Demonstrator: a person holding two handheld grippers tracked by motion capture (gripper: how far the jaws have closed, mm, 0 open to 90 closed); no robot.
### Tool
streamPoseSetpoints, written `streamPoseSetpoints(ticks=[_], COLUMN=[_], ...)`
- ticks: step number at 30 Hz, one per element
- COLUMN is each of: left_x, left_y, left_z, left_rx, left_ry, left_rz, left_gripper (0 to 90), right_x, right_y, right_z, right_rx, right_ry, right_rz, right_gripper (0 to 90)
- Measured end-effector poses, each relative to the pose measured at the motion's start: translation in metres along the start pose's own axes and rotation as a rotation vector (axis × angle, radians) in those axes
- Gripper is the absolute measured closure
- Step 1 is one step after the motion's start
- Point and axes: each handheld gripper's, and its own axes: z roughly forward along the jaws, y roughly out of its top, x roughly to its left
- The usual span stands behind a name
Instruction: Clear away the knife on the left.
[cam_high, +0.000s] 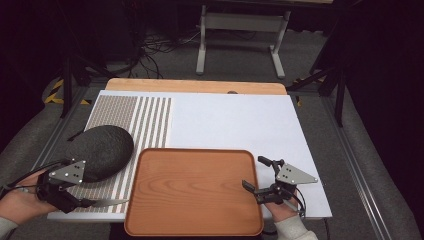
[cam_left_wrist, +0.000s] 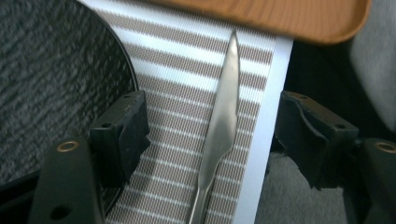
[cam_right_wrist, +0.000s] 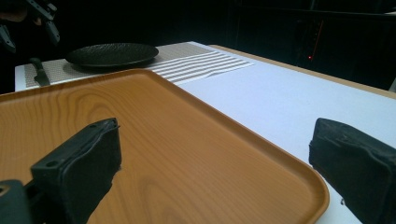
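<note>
White table (cam_high: 240, 125) carried wooden tray (cam_high: 195, 192), striped mat (cam_high: 150, 117), dark plate (cam_high: 100, 150). Left gripper (cam_left_wrist: 212, 135) hovered over knife (cam_left_wrist: 222, 121) lying on mat beside plate, jaws apart, not touching. Right gripper (cam_right_wrist: 215, 172) straddled tray corner, jaws wide.

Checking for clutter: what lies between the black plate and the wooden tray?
The knife lies there on the striped placemat, between the plate and the tray, seen in the left gripper view.
</note>
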Motion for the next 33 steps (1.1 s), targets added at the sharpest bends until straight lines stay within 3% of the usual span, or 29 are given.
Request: streamPoseSetpoints(ticks=[5, 16, 23, 33], left_x=[0.0, 0.008, 0.008, 0.008], left_y=[-0.004, -0.011, -0.011, -0.015], left_z=[0.001, 0.01, 0.016, 0.021], left_rx=[0.062, 0.162, 0.261, 0.355], left_ry=[0.003, -0.064, -0.065, -0.051], left_rz=[0.011, 0.005, 0.029, 0.069], left_gripper=[31.5, 42.0, 45.3, 58.0], right_x=[0.001, -0.001, -0.001, -0.001], right_y=[0.0, 0.0, 0.0, 0.0], right_z=[0.001, 0.0, -0.001, 0.0], right_rx=[0.002, -0.003, -0.003, 0.002], right_ry=[0.002, 0.0, 0.001, 0.01], right_rz=[-0.001, 0.004, 0.001, -0.001], right_gripper=[2.9, 2.9, 3.0, 3.5])
